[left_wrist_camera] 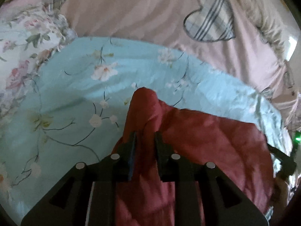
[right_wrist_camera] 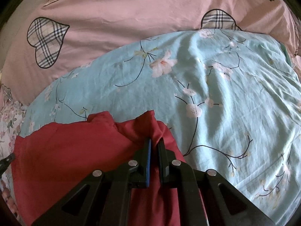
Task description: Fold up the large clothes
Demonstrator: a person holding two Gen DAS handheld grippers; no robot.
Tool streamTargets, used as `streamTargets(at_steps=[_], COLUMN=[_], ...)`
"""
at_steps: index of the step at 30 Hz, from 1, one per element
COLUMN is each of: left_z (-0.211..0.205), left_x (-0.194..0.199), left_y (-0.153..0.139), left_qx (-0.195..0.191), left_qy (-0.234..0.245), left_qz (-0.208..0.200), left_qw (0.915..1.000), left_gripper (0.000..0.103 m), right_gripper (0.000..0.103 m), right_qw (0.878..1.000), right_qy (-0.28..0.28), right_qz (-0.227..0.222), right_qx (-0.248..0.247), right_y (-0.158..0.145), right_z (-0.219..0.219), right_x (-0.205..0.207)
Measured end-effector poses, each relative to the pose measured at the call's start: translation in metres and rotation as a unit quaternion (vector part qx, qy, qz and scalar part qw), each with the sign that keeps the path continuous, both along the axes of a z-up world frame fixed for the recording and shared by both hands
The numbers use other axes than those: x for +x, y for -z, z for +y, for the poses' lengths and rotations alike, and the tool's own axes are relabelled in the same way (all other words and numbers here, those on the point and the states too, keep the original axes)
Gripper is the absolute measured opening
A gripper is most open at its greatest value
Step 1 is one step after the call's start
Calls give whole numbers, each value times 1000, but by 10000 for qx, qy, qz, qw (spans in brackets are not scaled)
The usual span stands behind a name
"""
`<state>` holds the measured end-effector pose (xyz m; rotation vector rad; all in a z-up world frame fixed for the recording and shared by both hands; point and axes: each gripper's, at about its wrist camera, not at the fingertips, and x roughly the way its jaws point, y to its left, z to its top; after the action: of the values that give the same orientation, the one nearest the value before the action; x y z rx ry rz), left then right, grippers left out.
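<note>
A dark red garment [left_wrist_camera: 197,141] lies over a light blue floral sheet [left_wrist_camera: 75,86]. My left gripper [left_wrist_camera: 145,134] is shut on a bunched corner of the red garment, which sticks up past the fingertips. In the right wrist view the red garment [right_wrist_camera: 65,154] spreads to the left, and my right gripper [right_wrist_camera: 154,141] is shut on another bunched edge of it. The blue floral sheet [right_wrist_camera: 235,98] fills the right side of that view. The other gripper [left_wrist_camera: 284,162] shows at the right edge of the left wrist view.
A pink bedcover [right_wrist_camera: 122,18] with plaid hearts [right_wrist_camera: 47,41] lies beyond the blue sheet; it also shows in the left wrist view [left_wrist_camera: 131,9]. A white floral fabric [left_wrist_camera: 20,43] lies at the left.
</note>
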<state>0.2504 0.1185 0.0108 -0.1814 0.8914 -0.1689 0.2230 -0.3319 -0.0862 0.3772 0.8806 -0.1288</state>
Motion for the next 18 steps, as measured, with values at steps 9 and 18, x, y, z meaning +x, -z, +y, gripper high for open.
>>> streamTargets(at_steps=[9,18], left_z=[-48,-83], left_x=[-80,-92], left_y=[-26,15], left_qx=[-212,-80], left_qy=[1188,1544], left_qz=[-270,298], left_qw=[9923,9875], left_gripper=[17,18], right_gripper=[6,14], right_qw=[10000,9998], right_qy=[26,91], right_qz=[-14,-126], right_qx=[35,121], right_y=[0,-10], right_z=[-1,-7], right_x=[-1,-12])
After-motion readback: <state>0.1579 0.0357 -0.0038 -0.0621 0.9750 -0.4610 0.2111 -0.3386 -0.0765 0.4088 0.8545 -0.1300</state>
